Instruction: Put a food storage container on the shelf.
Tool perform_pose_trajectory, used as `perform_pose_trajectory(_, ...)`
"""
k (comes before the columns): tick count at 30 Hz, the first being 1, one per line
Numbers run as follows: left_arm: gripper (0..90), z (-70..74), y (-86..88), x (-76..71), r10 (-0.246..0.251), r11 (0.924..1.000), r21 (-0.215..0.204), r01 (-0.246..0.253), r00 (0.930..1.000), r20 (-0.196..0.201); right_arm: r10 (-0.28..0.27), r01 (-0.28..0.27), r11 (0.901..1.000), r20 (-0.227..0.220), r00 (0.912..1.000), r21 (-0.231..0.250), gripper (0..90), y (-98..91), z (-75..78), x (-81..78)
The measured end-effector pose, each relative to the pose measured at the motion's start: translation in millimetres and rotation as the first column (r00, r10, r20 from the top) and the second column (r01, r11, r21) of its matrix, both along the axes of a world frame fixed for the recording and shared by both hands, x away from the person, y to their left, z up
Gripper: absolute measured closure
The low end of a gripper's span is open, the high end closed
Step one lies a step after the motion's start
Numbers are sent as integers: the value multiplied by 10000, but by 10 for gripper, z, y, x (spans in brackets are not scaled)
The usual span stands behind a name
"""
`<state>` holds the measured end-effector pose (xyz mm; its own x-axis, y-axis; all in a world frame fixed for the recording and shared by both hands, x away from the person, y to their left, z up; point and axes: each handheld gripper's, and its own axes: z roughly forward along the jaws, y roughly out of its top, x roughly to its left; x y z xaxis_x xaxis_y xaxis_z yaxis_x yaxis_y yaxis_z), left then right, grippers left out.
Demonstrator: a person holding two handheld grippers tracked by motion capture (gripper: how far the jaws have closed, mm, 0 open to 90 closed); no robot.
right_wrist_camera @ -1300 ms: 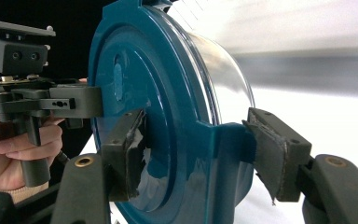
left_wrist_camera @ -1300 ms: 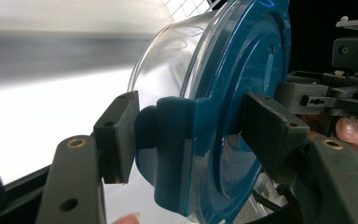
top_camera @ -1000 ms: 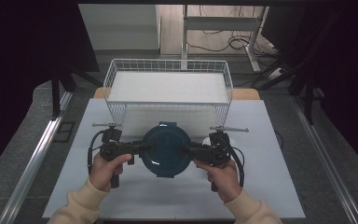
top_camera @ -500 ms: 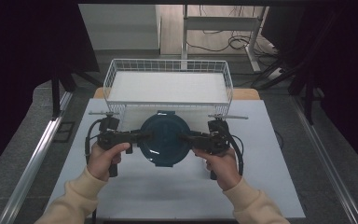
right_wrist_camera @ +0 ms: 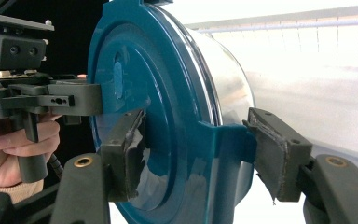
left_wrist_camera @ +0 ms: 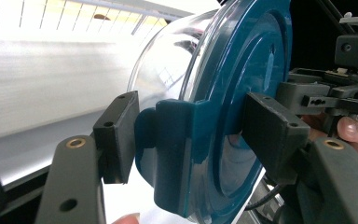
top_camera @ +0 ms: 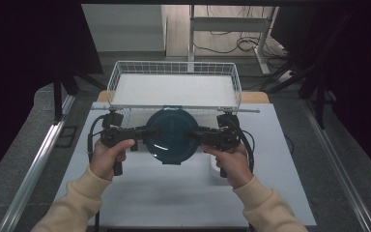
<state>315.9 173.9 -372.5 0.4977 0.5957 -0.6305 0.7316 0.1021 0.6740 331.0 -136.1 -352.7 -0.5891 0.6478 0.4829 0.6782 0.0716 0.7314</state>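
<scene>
A: Where was the container (top_camera: pixel 169 136) at that point?

B: Off the table (top_camera: pixel 174 193), at about 12 o'clock from the person's hands, just short of the wire basket (top_camera: pixel 174 72). It was a clear tub with a blue lid, carried between 2 grippers. The left gripper (top_camera: pixel 144 131) clamped the lid's latch at 9 o'clock, and the right gripper (top_camera: pixel 193 133) clamped the latch at 3 o'clock. Both sets of fingers (left_wrist_camera: pixel 116 135) were closed on those tabs, one pad on the lid's top and one under the tab.

A: What could have gone wrong?

B: I judged the hold thin: only 2 small tabs bore the whole tub. If either hand drifted outward, a tab could have slid free and the tub would have swung down from the other side. A pull on a latch might also have unclipped the lid and let the clear body drop. The basket's near rim was close, so a low carry could have knocked it.

A: And the surroundings?

B: A white table, grey floor, dark curtains at 9 and 3 o'clock, and cables (top_camera: pixel 232 46) at 12.
</scene>
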Motion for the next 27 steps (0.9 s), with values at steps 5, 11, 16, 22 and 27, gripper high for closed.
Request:
perform_pose_trajectory(5, 381, 117, -15, 37, 6, 10000, 65, -7, 9999, 164, -4, 3, 10000, 87, 10000, 72, 387, -18, 97, 41)
perform_pose_trajectory(11, 381, 217, -9, 65, -10, 10000, 18, 9, 9996, 273, 32, -33, 10000, 340, 9994, 26, 387, -16, 233, 70)
perform_pose_trajectory(16, 381, 330, 17, 91, 60, 10000, 65, -63, 9993, 360, 128, -129, 9999, 378, 9992, 27, 387, 15, 345, 122)
perform_pose_trajectory(22, 381, 491, 64, 165, 176, 9998, 58, -178, 9990, 421, 243, -243, 9997, 464, 9986, -14, 387, 57, 483, 211)
perform_pose_trajectory(27, 381, 667, 95, 272, 189, 9998, 93, -193, 9987, 480, 241, -244, 9997, 534, 9983, 41, 387, 89, 638, 314)
